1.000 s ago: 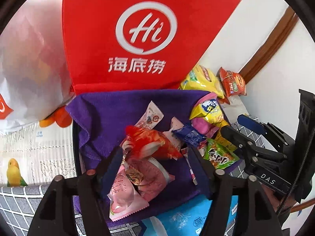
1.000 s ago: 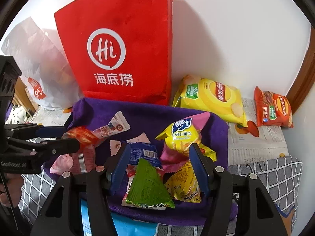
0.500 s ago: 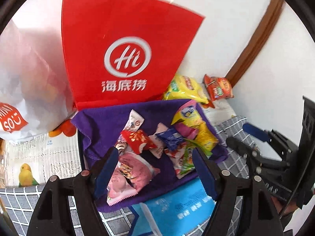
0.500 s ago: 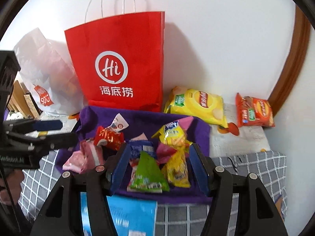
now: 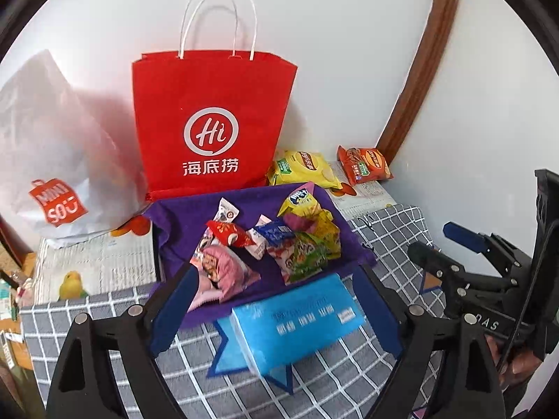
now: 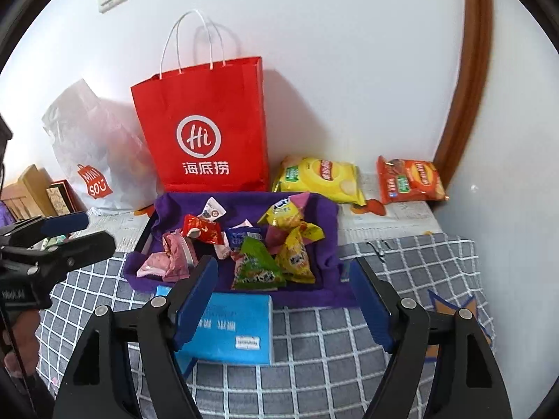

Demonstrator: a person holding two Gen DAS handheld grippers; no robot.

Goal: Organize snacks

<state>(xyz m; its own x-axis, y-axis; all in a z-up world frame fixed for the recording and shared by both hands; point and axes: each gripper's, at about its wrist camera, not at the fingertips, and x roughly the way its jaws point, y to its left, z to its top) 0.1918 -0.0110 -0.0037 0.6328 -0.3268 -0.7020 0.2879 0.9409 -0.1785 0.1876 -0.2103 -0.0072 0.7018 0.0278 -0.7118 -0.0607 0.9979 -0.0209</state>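
both your grippers are hanging above the checked cloth (image 6: pixel 349 366), aimed down at the purple towel (image 5: pixel 181 223) with the snack pile on it. your left gripper (image 5: pixel 276 300) has its jaws opening and there's nothing pinched in them; the blue tissue pack (image 5: pixel 297 324) just sits on the cloth below the gap. same story with your right gripper (image 6: pixel 283 300): jaws opening, holding nothing, tissue pack (image 6: pixel 234 328) showing next to its left finger.

snacks are all lying loose on the towel. on the left side there's the pink packet (image 5: pixel 227 272), with a red packet (image 5: pixel 229 234) just behind it and a small white one (image 5: pixel 227 213) further back. middle has a little blue packet (image 5: pixel 276 232). right side is the green packet (image 6: pixel 256 265) up front with yellow packets (image 6: pixel 293 255) beside and behind it, all overlapping.

behind the towel stands the red paper bag (image 6: pixel 206 125), upright against the wall, and a white plastic bag (image 5: pixel 52 146) slumps to its left. off the towel, back right near the wall, a big yellow chip bag (image 6: pixel 321 178) and an orange chip bag (image 6: pixel 410 181) lie flat on newspaper, close but apart from each other.
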